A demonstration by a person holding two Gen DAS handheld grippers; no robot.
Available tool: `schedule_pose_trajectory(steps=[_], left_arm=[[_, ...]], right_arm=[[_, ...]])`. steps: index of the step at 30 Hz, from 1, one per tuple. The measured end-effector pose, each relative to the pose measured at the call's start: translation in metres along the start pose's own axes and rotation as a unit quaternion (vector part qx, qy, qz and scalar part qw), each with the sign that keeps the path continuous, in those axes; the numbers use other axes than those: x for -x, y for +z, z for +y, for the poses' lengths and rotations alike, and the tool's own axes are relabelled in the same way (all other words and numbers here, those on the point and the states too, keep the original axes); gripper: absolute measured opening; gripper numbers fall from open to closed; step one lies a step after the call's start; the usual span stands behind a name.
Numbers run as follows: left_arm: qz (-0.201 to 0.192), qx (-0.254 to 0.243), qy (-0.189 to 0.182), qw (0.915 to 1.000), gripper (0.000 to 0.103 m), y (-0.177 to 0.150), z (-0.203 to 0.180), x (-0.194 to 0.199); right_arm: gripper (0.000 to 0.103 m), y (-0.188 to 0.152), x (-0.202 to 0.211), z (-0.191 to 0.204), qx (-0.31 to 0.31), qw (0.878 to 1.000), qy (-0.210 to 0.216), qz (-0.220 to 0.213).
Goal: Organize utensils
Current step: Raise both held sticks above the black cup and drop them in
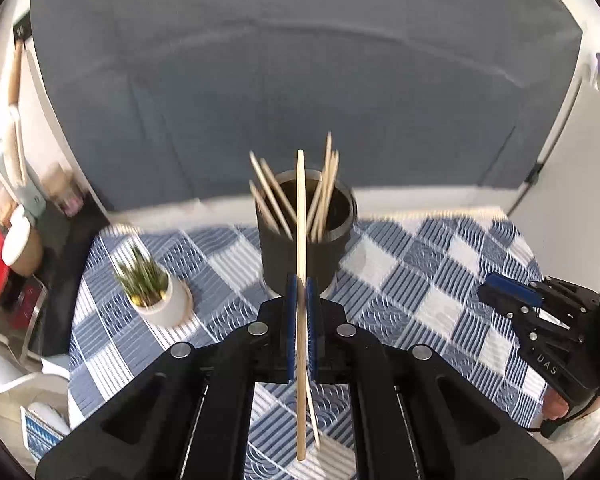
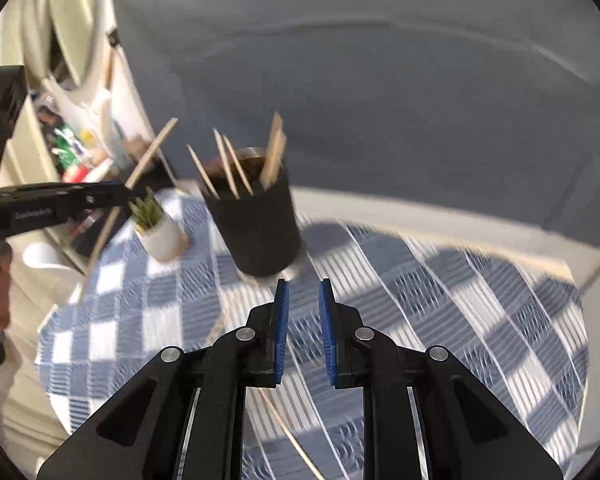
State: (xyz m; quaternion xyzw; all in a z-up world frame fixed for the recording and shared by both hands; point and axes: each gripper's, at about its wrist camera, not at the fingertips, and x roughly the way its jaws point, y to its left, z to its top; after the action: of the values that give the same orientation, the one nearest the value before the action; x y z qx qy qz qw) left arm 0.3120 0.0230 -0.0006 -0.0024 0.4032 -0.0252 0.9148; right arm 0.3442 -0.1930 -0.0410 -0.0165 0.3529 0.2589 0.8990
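1. Chopsticks are what I am sorting: one pale wooden chopstick (image 1: pixel 301 280) stands nearly upright, clamped between the blue pads of my left tongs (image 1: pixel 301 292), with its top reaching above the rim of the dark holder (image 1: pixel 306 248) and its lower end hanging below the pads over the checked tablecloth (image 1: pixel 420 264).
2. At the left edge of the table a small white potted plant (image 1: pixel 158 292) sits near the holder but apart from it; I should keep the stick's lower end away from it as I swing in.
3. Toward the far edge, about mid-table, the holder already carries several chopsticks (image 1: pixel 276 196) leaning against its rim on both sides.
4. To do this step well, I judge I should lift until the lower tip clears the rim, centre it over the open gap between the leaning sticks, lower it, and only then let go, so it does not catch on the others or tip the holder.
5. My left hand holds its tongs roughly level, pointing straight at the holder, with the stick crossing the pads near its middle.
6. Another loose chopstick (image 2: pixel 296 444) lies on the cloth at the near edge, under my right tongs.
7. My right tongs (image 2: pixel 303 324) are parted and hold nothing, low over the cloth just short of the holder's base, angled toward it.
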Motion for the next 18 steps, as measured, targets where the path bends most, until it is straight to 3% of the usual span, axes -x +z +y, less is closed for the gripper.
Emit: schedule_pose_trajectory(steps=[7,13,18], left_arm=[[-0.043,0.009,-0.009,0.999,0.005,0.044,0.006,0.009],[-0.064,0.036,-0.061,0.9955,0.005,0.075,0.019,-0.006],[-0.103,0.057,-0.111,0.9867,0.005,0.094,0.033,-0.022]], right_arm=[[0.015,0.052,-0.003,0.009,0.014,0.995,0.077,-0.062],[0.014,0.076,-0.018,0.013,0.048,0.991,0.094,-0.081],[0.014,0.088,-0.037,0.011,0.051,0.987,0.123,-0.088]])
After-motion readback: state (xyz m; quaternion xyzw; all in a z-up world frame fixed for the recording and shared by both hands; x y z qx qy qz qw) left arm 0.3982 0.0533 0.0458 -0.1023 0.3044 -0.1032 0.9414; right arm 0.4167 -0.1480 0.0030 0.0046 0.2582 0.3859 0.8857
